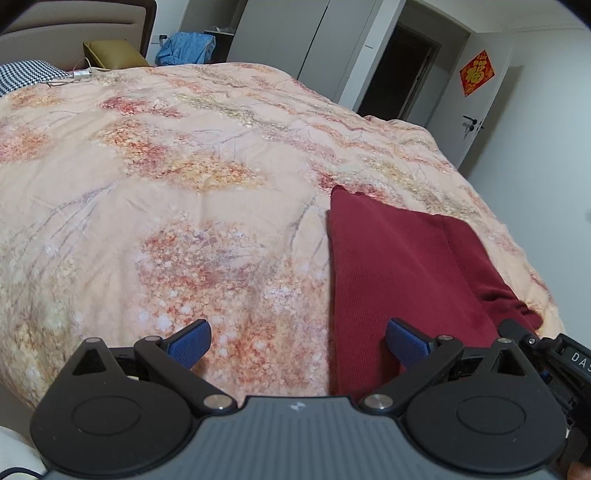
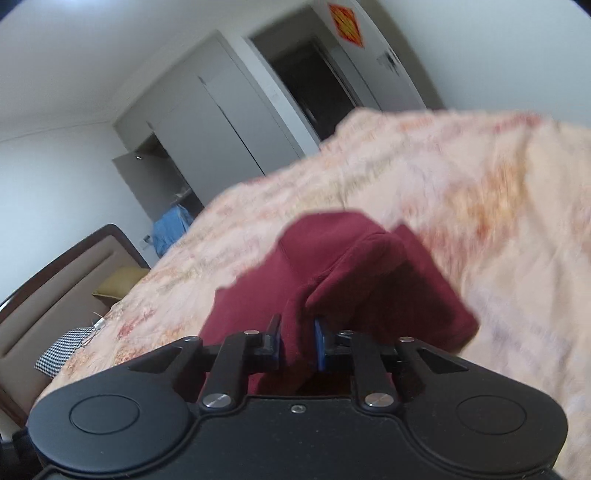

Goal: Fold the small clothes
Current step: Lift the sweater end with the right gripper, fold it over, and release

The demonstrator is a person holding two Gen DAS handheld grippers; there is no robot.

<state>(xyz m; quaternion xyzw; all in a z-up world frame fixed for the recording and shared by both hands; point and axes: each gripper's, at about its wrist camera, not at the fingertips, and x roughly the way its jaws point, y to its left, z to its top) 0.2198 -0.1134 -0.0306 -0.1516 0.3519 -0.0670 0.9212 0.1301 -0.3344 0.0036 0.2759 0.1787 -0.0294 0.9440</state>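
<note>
A dark red knit garment [image 1: 402, 266] lies flat on the floral bedspread [image 1: 184, 166], at the right of the left wrist view. My left gripper [image 1: 297, 343] stands open low over the bed, its right blue pad [image 1: 408, 345] above the garment's near edge and nothing between the jaws. In the blurred right wrist view my right gripper [image 2: 298, 345] is shut on a bunched fold of the red garment [image 2: 354, 266], which rises lifted from between the pads. Part of the right gripper's black body [image 1: 565, 365] shows at the right edge of the left wrist view.
The headboard [image 1: 74, 26], a checked pillow [image 1: 26, 72], an olive cushion [image 1: 110, 53] and a cable [image 1: 79, 74] lie at the bed's far end. Blue cloth [image 1: 186, 46] hangs by white wardrobes [image 1: 280, 33]. A dark doorway [image 1: 395, 74] and white door [image 1: 480, 96] stand beyond the bed.
</note>
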